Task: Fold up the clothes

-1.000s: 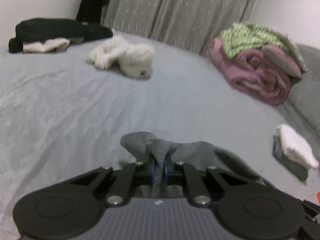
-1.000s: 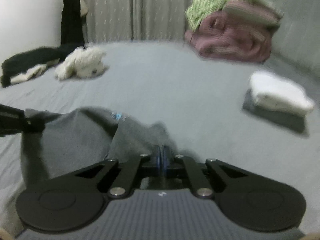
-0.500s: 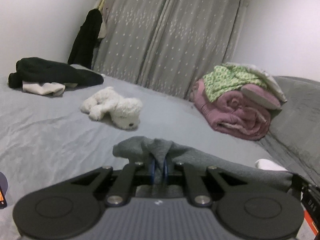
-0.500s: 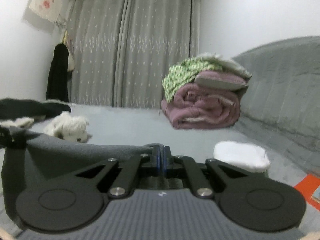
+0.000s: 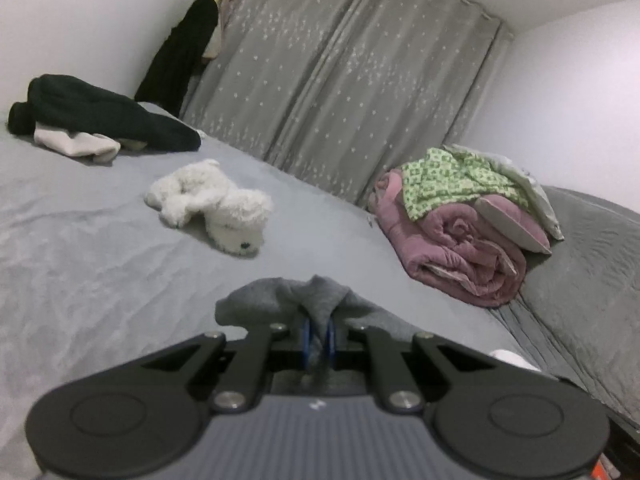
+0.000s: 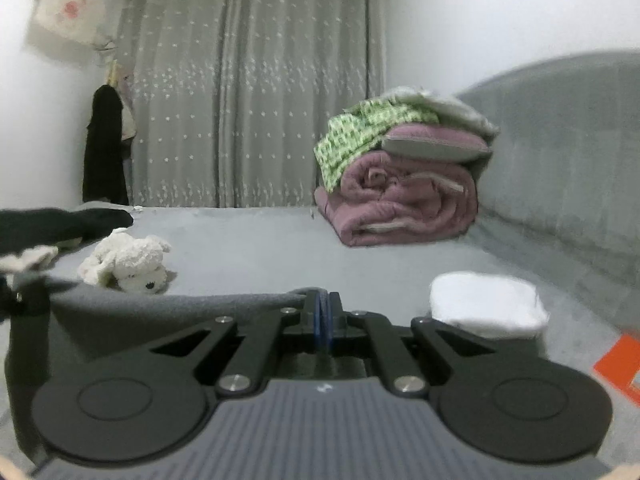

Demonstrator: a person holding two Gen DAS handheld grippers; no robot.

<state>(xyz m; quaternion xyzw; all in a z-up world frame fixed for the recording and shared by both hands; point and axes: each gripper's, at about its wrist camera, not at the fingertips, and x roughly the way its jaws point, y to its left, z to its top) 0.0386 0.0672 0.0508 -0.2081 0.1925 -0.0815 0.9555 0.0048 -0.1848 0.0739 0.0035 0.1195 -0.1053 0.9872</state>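
Left wrist view: the left gripper [image 5: 318,334] sits at the lower centre of the frame, its jaws clamped on a bunched corner of the grey garment [image 5: 280,300], which puffs up just above the fingertips and trails off toward the lower right. Behind it the grey bed [image 5: 100,272] fills the middle of the frame, with a white plush toy [image 5: 216,204] left of centre, a dark clothes heap [image 5: 104,116] at the upper left and a rolled pink quilt [image 5: 452,256] at the right.

Right wrist view: the right gripper [image 6: 324,320] at lower centre is pressed together on the garment's other end; the cloth [image 6: 168,312] runs as a taut band from the fingertips to the left edge of the frame, where the other tool shows. A folded white item [image 6: 484,304] lies on the bed at the lower right, with an orange object [image 6: 620,364] at the right edge.

Judged from this, the garment is held stretched between both grippers above the bed. To do this well, both grips should stay firm and level, the top edge kept straight and taut, so the cloth comes down flat, clear of the toy and the white item, without the bunched corner twisting.
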